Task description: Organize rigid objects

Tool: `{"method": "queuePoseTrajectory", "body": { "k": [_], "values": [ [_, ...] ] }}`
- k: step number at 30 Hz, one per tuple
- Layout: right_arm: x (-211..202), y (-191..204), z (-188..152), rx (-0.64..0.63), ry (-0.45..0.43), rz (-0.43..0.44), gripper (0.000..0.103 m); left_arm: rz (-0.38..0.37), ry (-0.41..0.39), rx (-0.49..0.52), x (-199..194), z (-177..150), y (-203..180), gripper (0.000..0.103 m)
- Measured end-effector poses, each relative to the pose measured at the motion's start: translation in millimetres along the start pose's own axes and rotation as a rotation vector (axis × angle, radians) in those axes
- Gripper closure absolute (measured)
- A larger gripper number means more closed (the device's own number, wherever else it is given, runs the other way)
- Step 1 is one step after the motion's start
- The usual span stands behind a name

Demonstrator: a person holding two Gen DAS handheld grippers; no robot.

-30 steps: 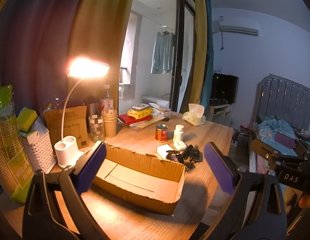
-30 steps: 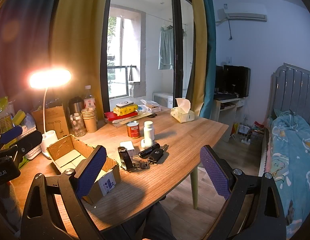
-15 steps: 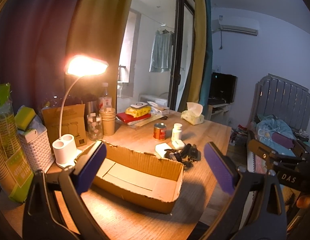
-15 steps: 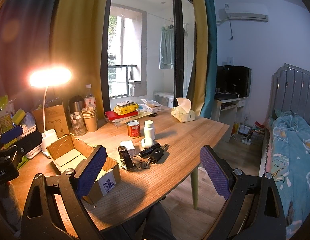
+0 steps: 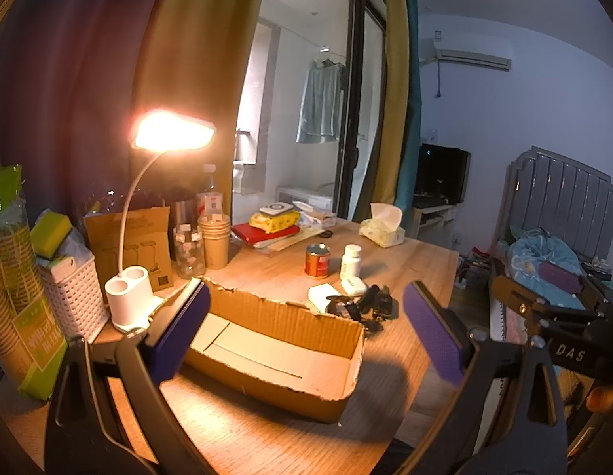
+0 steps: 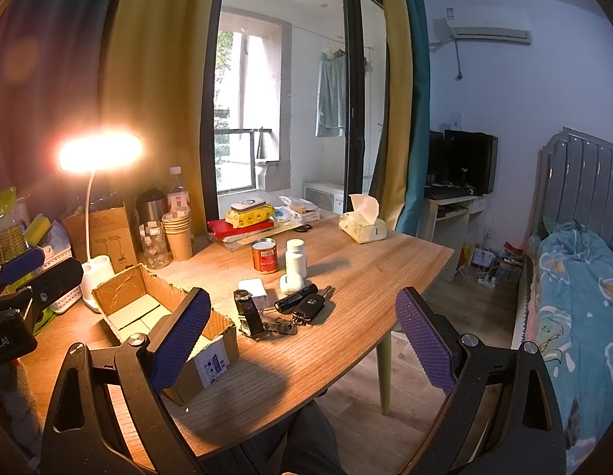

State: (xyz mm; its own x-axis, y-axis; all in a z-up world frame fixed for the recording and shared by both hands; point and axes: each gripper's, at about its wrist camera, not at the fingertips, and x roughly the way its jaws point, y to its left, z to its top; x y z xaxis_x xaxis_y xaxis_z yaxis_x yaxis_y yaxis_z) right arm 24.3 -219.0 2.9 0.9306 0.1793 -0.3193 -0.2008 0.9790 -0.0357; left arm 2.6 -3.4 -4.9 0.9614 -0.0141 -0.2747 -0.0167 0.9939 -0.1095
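Left gripper and right gripper both gaping wide, holding nothing; box sitting lower centre, keys mid-frame.

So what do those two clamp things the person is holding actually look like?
Both the left gripper and the right gripper have black plastic frames with triangular cut-outs, silver screws, and two fingers faced with purple, finely dotted pads. Seen from the other camera, the right gripper's body shows white letters "DAS". The person wears dark trousers.

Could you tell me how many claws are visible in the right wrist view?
2: the right claw in the foreground, and the left claw at the left edge, partly cut off.
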Motion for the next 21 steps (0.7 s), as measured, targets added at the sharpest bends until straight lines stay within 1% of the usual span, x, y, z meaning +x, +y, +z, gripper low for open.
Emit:
{"method": "queuePoseTrajectory", "body": {
  "k": [21],
  "values": [
    [1.3, -1.8, 1.6, 0.0, -0.003, 0.004, 0.007, -0.003, 0.007, -0.007, 1.1, 0.2, 3.3, 0.004]
  ]
}}
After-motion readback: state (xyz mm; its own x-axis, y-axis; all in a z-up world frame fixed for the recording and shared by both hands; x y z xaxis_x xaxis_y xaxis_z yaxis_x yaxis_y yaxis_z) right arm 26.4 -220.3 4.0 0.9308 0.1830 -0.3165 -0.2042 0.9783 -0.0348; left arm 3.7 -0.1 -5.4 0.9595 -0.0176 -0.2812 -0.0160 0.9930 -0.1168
